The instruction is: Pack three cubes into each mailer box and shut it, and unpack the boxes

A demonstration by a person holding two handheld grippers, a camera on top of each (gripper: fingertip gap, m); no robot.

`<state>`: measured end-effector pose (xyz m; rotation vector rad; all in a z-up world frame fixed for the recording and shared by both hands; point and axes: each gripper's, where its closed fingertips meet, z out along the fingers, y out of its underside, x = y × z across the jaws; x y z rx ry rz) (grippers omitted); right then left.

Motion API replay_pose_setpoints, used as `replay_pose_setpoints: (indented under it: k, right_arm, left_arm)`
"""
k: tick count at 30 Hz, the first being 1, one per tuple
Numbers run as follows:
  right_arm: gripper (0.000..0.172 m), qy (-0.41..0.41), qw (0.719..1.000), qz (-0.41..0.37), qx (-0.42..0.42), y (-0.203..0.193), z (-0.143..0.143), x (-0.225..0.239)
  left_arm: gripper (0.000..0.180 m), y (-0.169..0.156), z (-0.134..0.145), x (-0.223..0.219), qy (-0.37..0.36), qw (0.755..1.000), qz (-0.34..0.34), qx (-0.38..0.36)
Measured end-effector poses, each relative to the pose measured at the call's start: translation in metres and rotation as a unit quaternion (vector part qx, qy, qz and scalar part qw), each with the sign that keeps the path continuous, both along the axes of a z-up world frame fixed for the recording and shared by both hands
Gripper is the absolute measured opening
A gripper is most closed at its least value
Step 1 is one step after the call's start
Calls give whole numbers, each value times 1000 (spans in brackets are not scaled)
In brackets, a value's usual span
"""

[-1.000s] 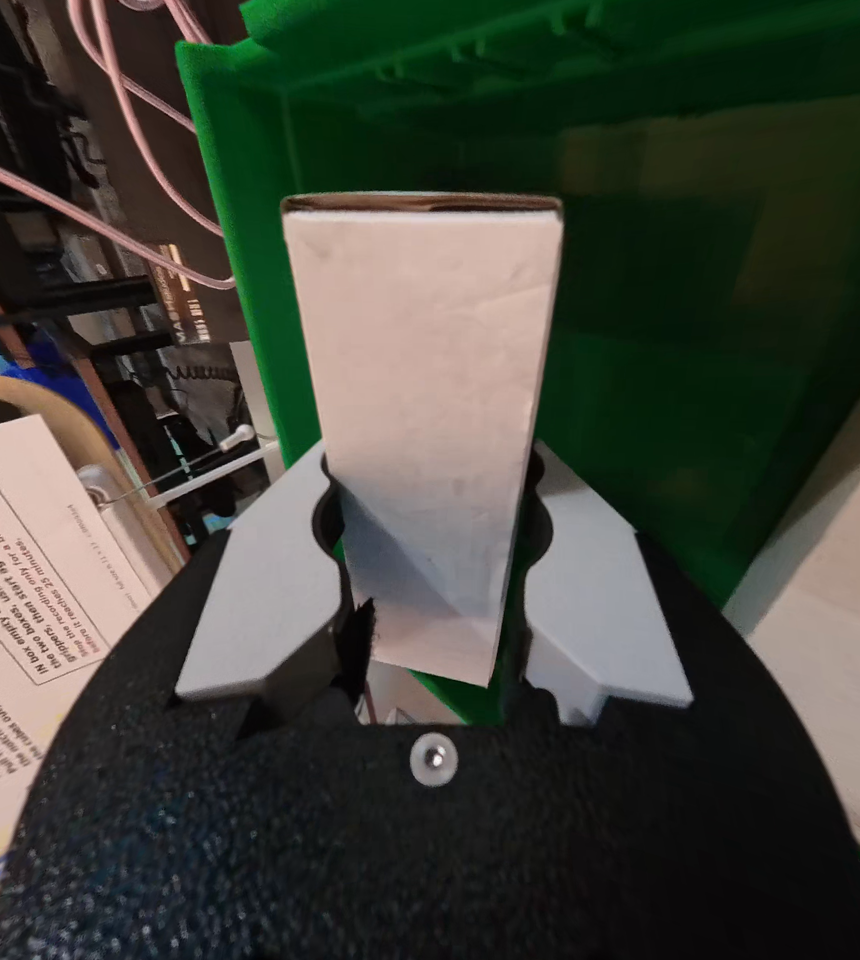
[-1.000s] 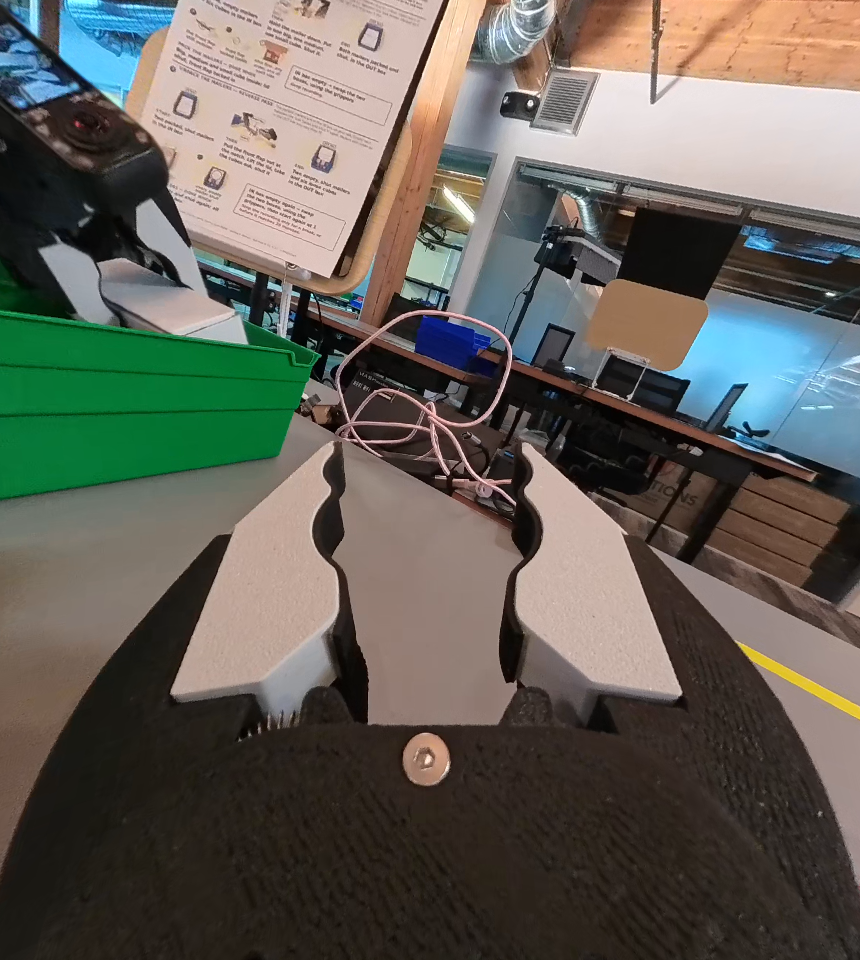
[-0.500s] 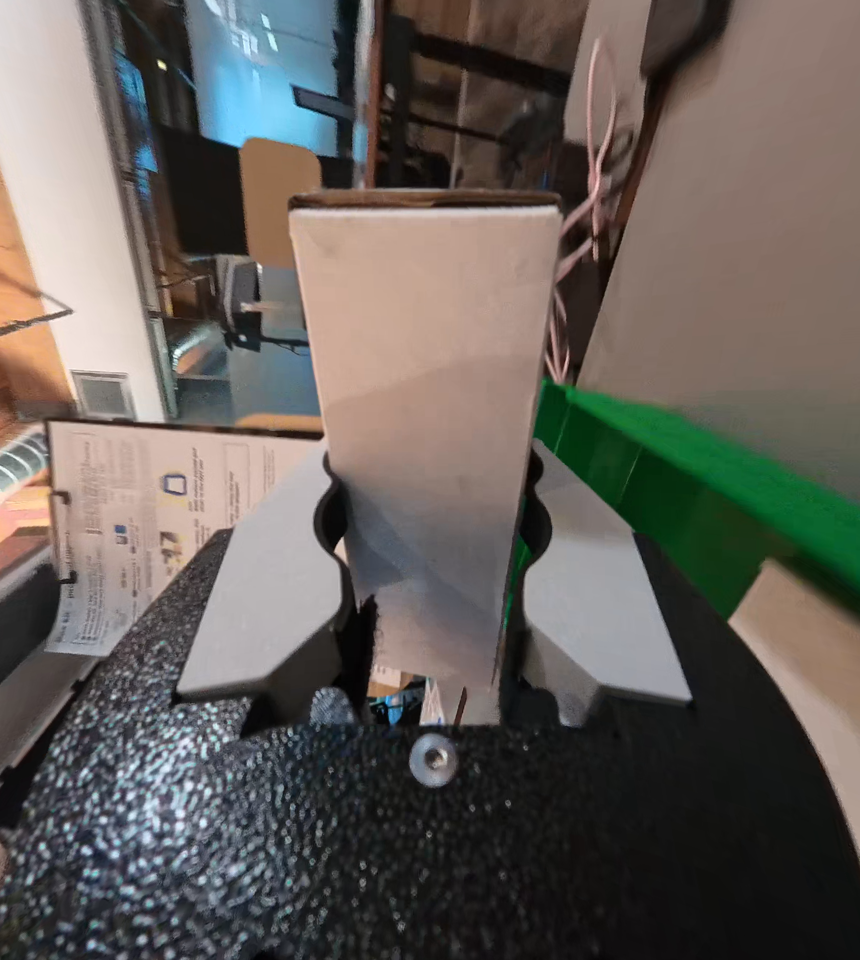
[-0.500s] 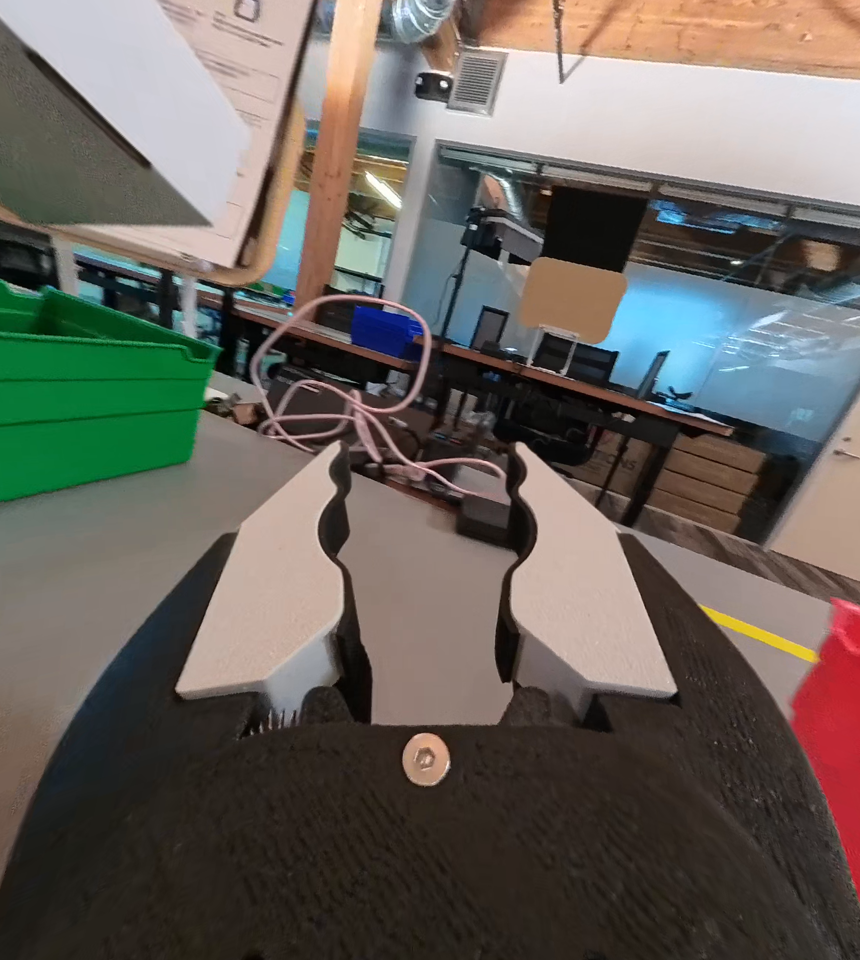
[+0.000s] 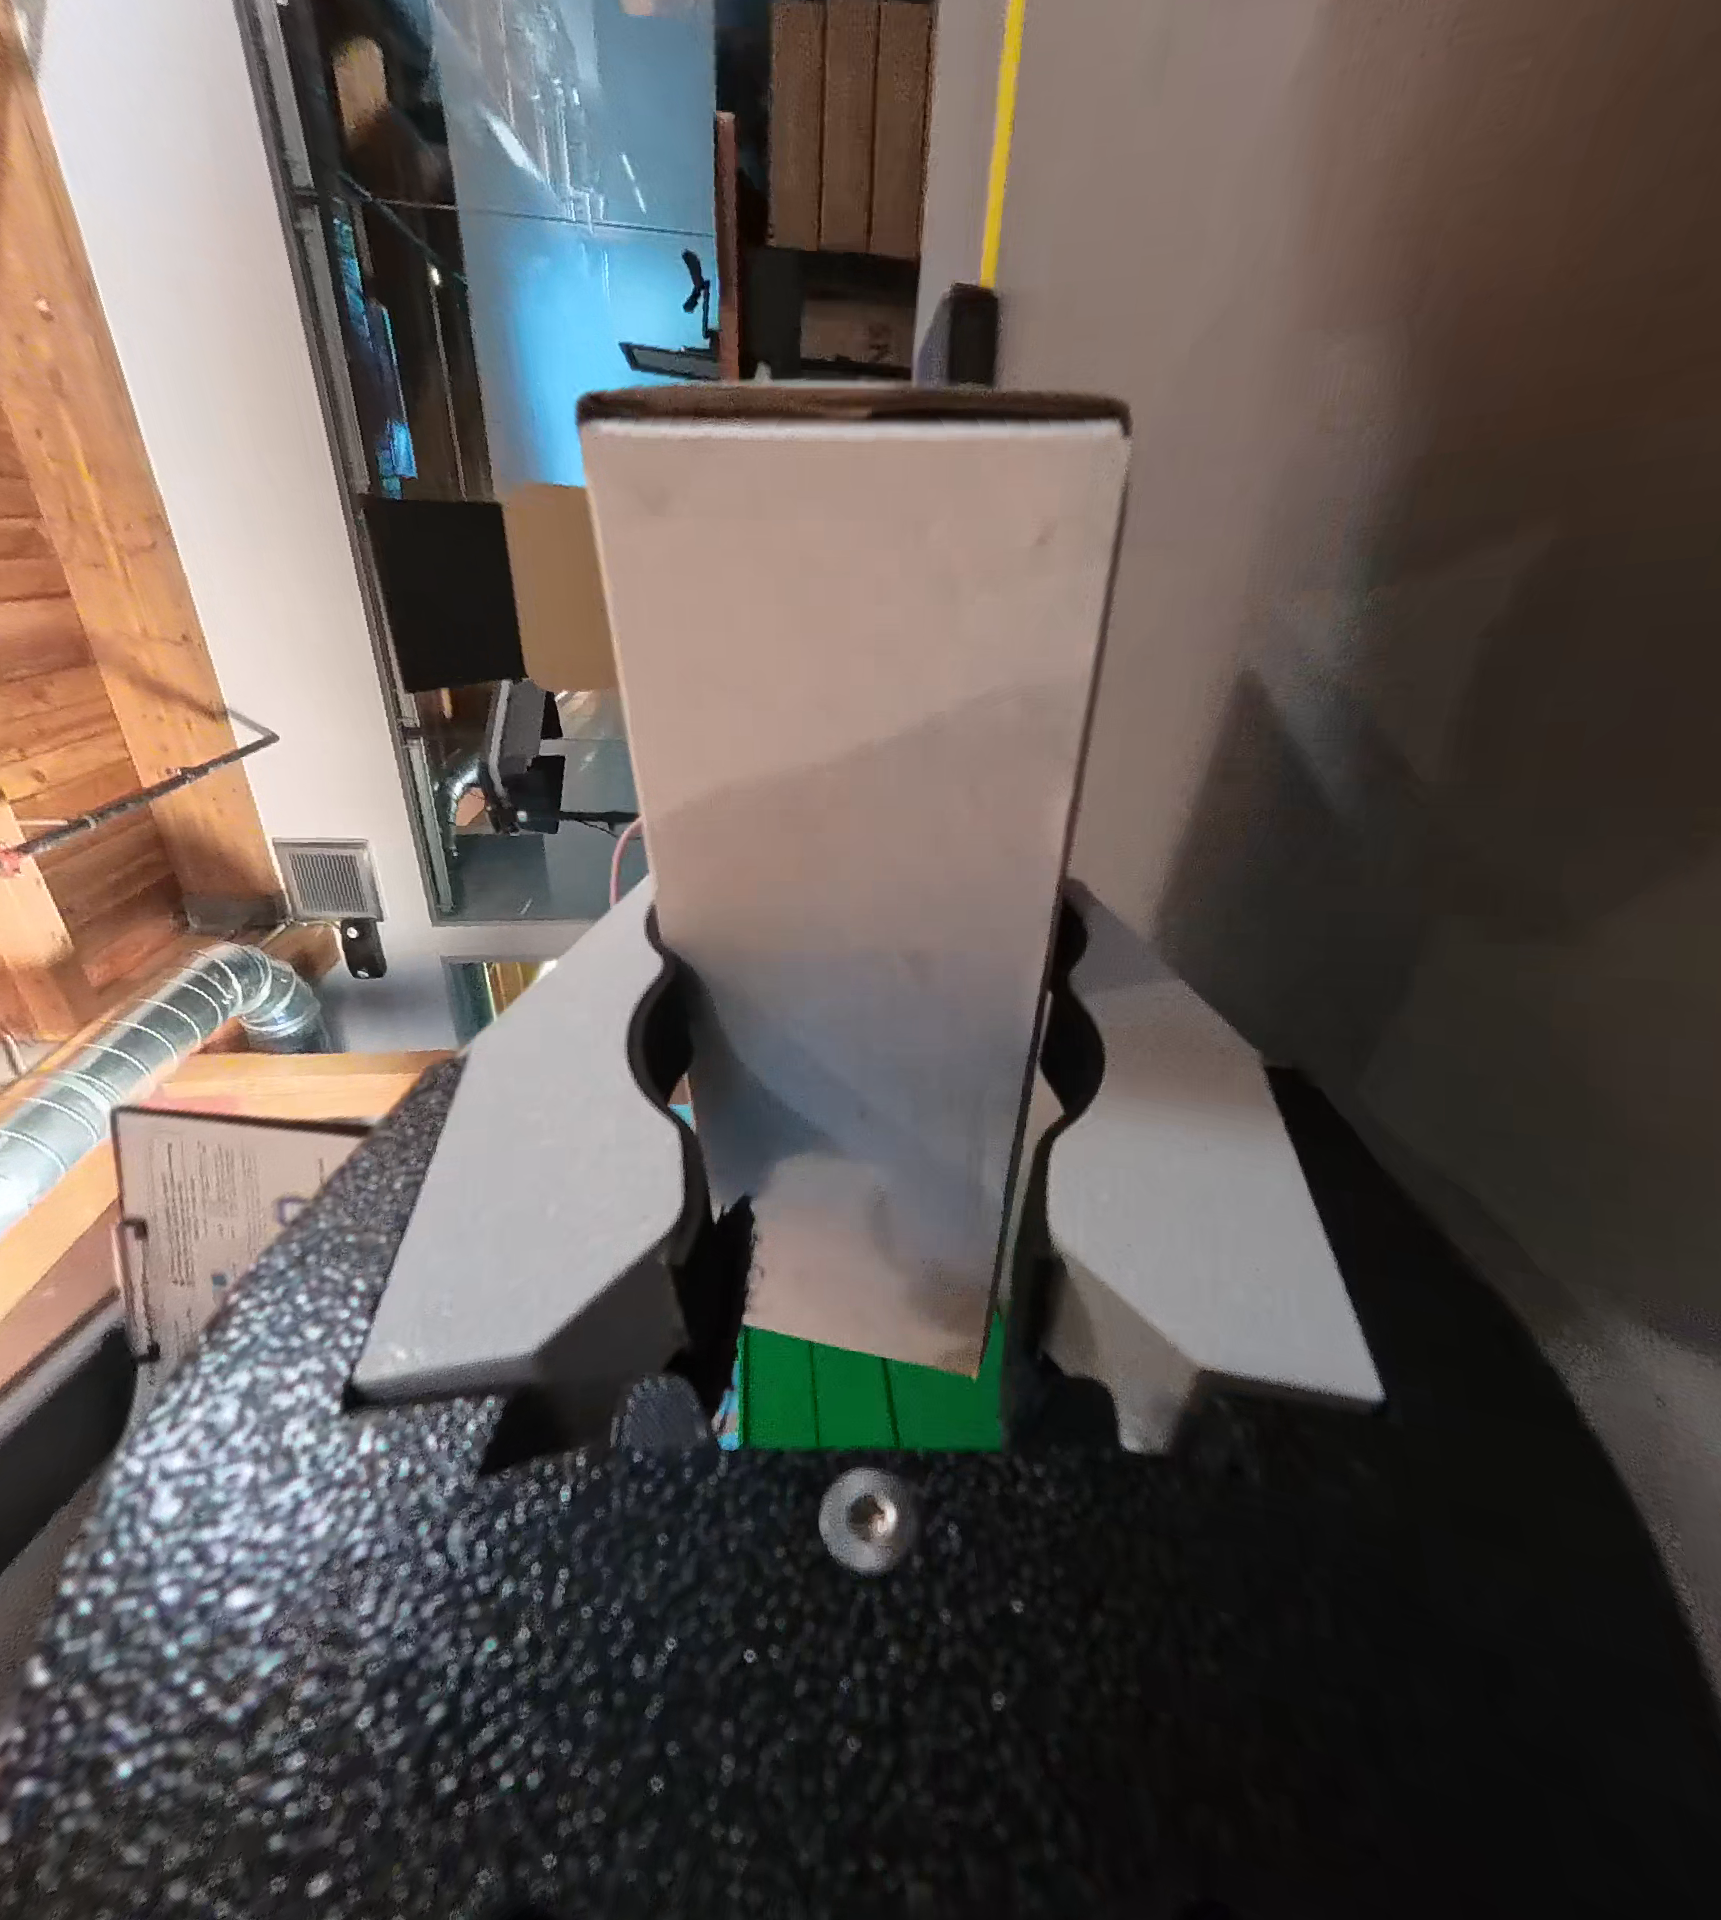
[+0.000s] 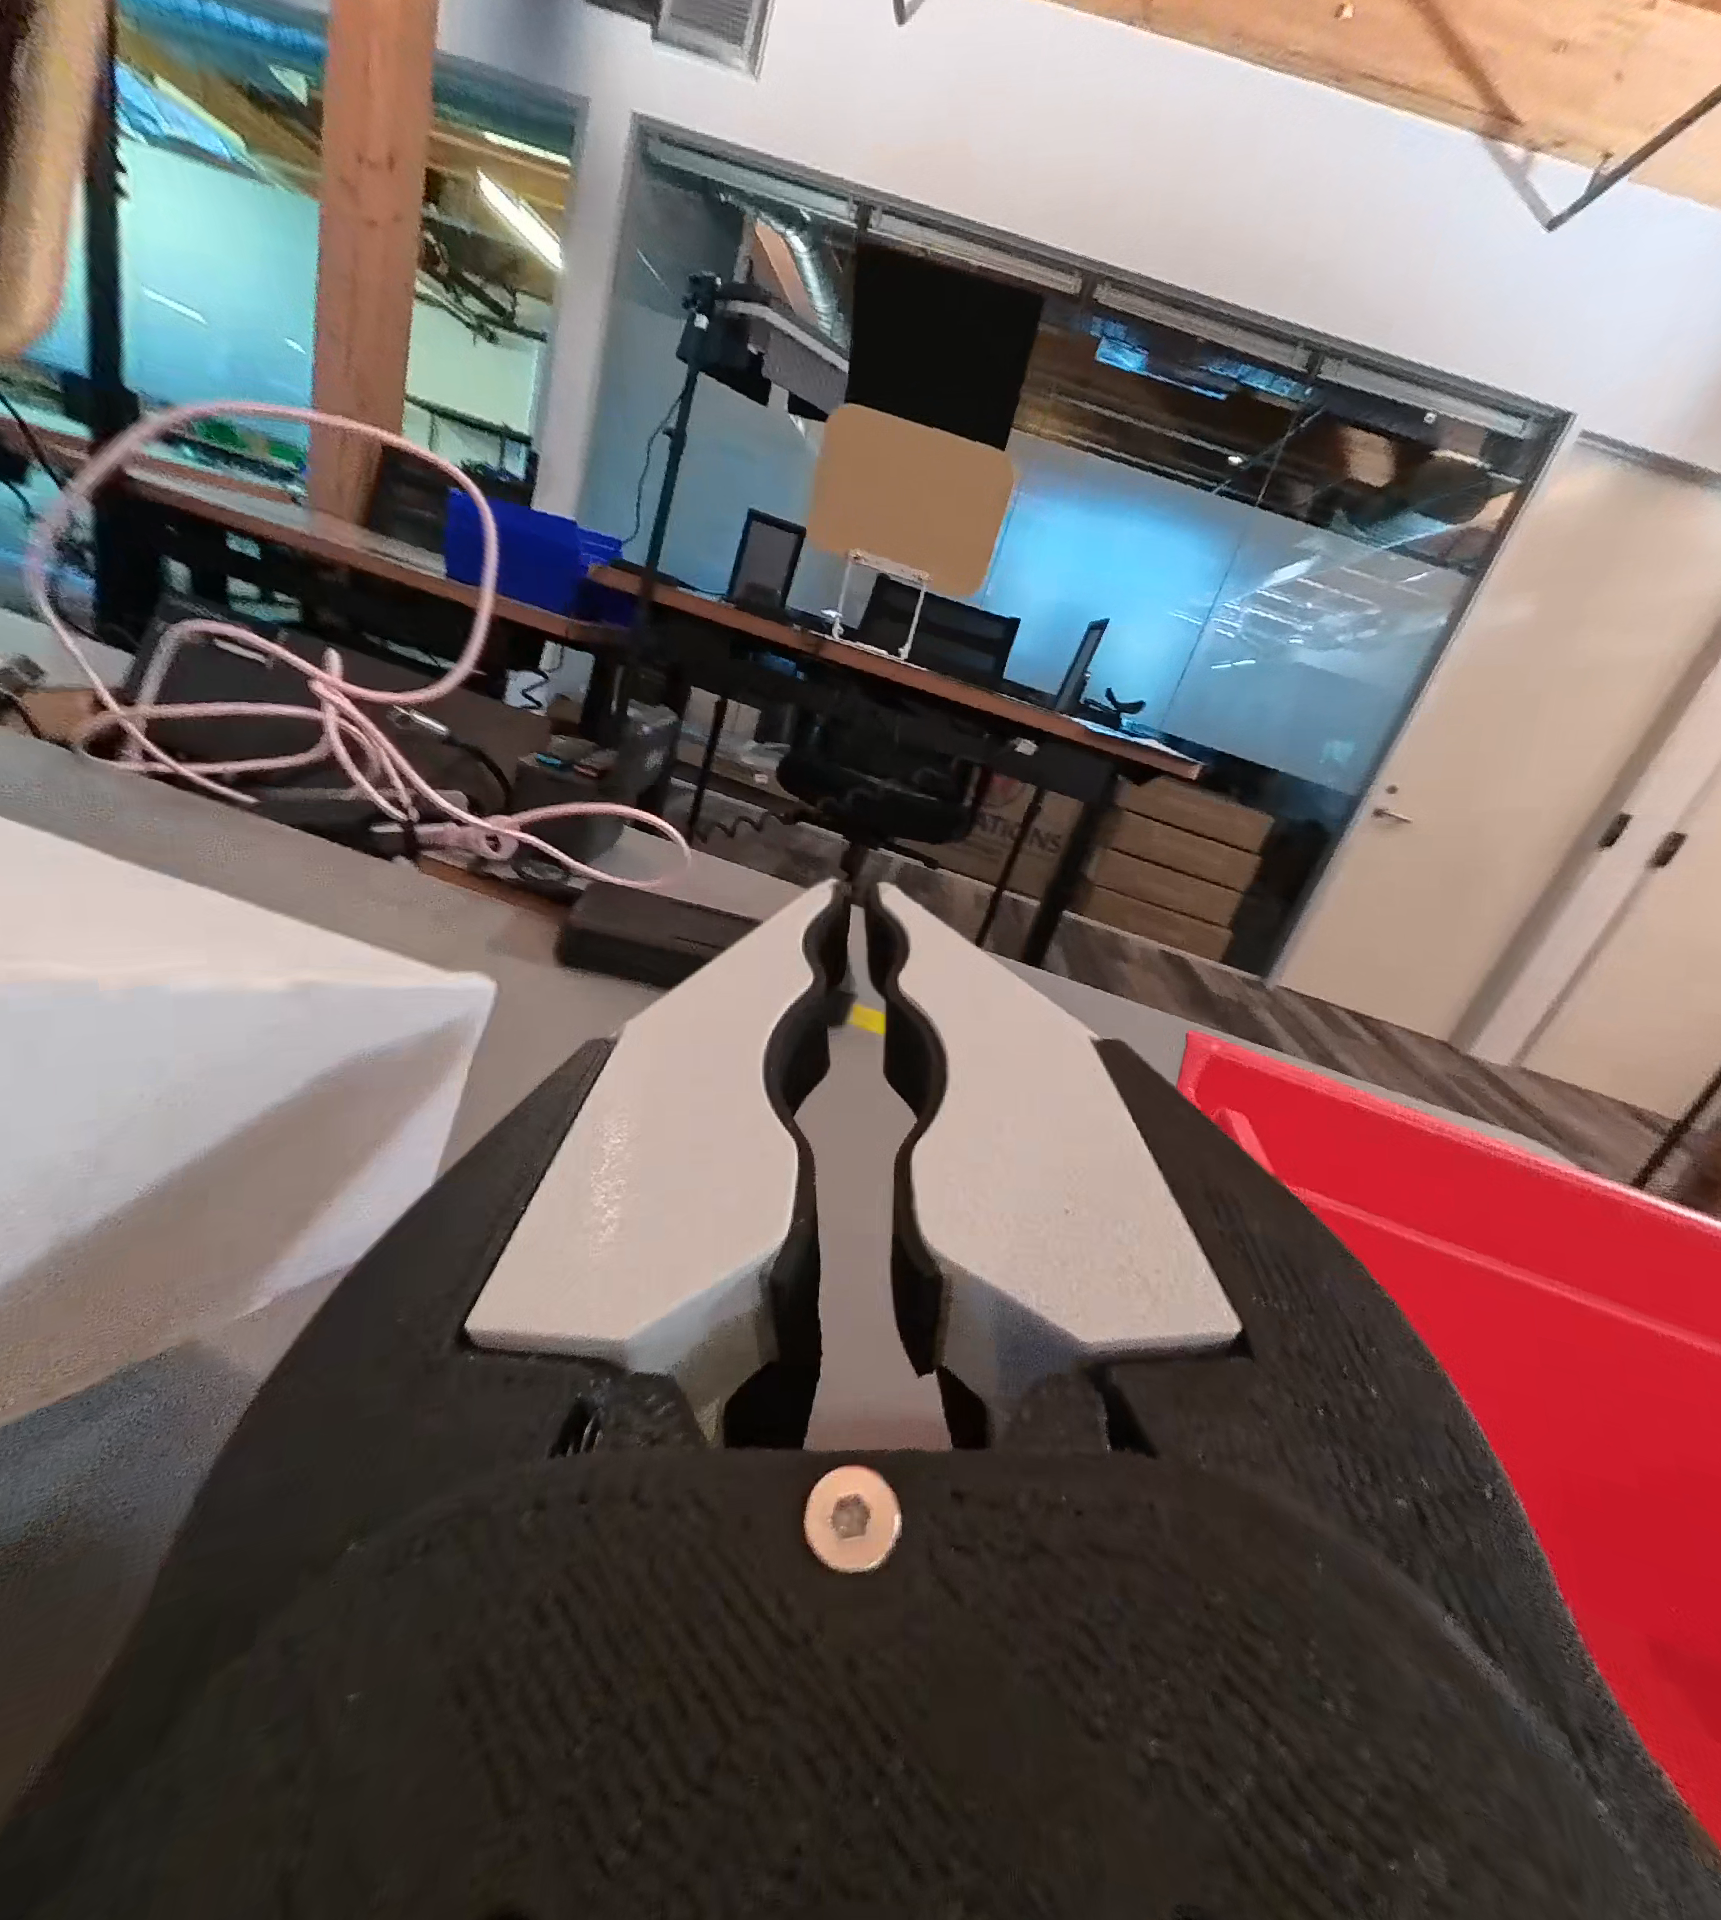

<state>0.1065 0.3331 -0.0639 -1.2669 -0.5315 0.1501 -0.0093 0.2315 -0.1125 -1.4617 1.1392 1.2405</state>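
My left claw [image 5: 861,1029] pinches a white cardboard mailer box [image 5: 856,748] by its narrow sides, green plastic bin [image 5: 866,1397] below. Right claw [image 6: 861,914] pressed together, bare, over grey worktop [image 6: 544,935]; white box [image 6: 108,1091] to its left, red plastic bin [image 6: 1562,1351] to its right, pink cable [image 6: 316,727] beyond.

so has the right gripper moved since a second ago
Yes. The right gripper has swung right: the green bin beside it earlier has left the view, a red bin now shows on its right, and its fingers have closed.
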Motion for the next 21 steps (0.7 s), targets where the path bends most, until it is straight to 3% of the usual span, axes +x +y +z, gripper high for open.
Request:
replay_pose_setpoints:
  k: [5,10,15,21]
  right_arm:
    - [1,-12,1000,-23,8,16,0,23]
    - [2,-19,999,-43,5,26,-1,40]
    - [21,-43,998,-43,32,15,2,33]
    - [28,-63,996,-5,56,-23,5,13]
  left_arm:
    - [67,11,-22,12,22,999,2,-27]
    - [67,14,-26,18,34,999,3,-28]
    - [62,9,-41,27,12,998,-17,-66]
    - [89,2,-29,27,-54,997,-29,-51]
